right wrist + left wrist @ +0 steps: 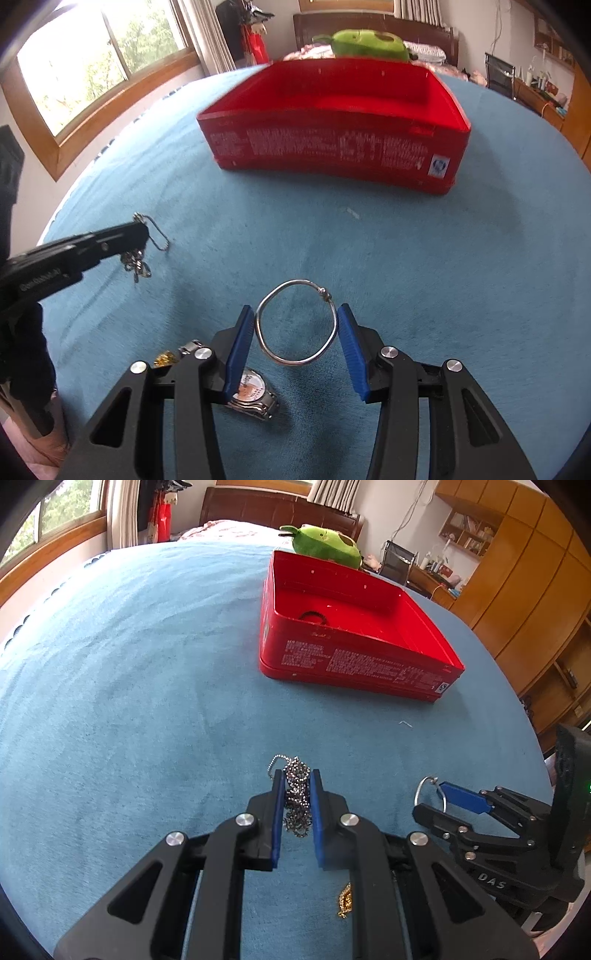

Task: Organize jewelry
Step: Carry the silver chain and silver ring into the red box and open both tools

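My left gripper (296,779) is shut on a bunched silver chain necklace (295,797) just above the blue blanket. It also shows in the right wrist view (142,236), with the chain (136,264) hanging from it. My right gripper (296,317) is shut on a silver bangle (297,323), held between the blue pads. It also shows in the left wrist view (437,794) with the bangle (426,786). An open red box (354,627) stands ahead with a black band (314,616) inside; the box also shows in the right wrist view (332,122).
A silver wristwatch (255,397) and a small gold chain (164,359) lie on the blue blanket (443,277) under my right gripper. The gold chain (344,901) also shows below my left gripper. A green plush toy (325,544) sits behind the box.
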Demonstrator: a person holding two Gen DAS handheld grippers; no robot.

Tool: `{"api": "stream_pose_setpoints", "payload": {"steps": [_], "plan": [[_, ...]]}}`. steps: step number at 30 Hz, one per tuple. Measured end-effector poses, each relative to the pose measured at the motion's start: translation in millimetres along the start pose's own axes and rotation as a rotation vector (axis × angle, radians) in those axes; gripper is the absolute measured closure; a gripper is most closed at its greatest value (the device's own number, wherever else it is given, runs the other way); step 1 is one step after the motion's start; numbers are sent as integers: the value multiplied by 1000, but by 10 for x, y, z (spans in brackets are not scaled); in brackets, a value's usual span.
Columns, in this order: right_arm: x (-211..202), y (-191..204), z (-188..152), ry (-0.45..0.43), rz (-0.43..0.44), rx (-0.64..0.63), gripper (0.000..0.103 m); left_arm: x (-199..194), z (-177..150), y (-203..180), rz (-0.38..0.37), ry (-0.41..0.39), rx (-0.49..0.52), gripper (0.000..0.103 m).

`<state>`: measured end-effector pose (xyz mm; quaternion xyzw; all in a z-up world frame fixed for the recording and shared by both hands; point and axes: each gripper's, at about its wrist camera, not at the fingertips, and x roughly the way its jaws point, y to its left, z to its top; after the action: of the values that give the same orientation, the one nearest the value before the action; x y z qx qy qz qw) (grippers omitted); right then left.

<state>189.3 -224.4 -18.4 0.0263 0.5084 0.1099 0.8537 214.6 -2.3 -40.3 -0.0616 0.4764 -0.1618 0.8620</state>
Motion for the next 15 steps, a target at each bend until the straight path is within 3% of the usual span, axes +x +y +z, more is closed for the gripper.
{"api": "stream_pose_setpoints", "payload": {"steps": [7, 15], "plan": [[-56, -58, -11, -6, 16, 14, 56, 68, -9, -14, 9, 18, 2, 91], [-417, -116, 114, -80, 20, 17, 56, -150, 84, -156, 15, -29, 43, 91]]}}
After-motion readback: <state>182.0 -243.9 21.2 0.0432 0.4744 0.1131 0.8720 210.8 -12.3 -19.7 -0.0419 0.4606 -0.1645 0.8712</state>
